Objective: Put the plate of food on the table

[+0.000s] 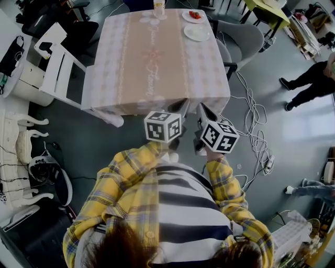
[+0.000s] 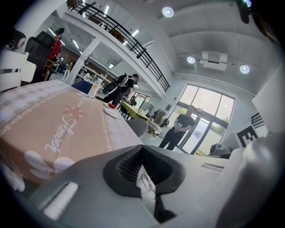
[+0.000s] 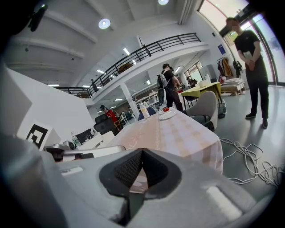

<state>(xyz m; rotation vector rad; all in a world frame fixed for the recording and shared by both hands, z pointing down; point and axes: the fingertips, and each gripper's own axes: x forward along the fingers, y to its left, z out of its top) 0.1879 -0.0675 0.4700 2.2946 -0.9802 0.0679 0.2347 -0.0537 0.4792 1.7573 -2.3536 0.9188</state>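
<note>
Left gripper (image 2: pixel 142 148) fingers closed together, empty; right gripper (image 3: pixel 141 151) same, near table (image 1: pixel 152 57) edge.

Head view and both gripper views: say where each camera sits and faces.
Head view: on the head, looking steeply down at the table; plaid sleeves, left gripper and right gripper show.
Left gripper view: on that gripper, facing past its shut jaws; table at left.
Right gripper view: likewise, jaws shut; table ahead.
All share the table.

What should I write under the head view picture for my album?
Left gripper and right gripper, both shut, held before a table bearing a plate of food.
</note>
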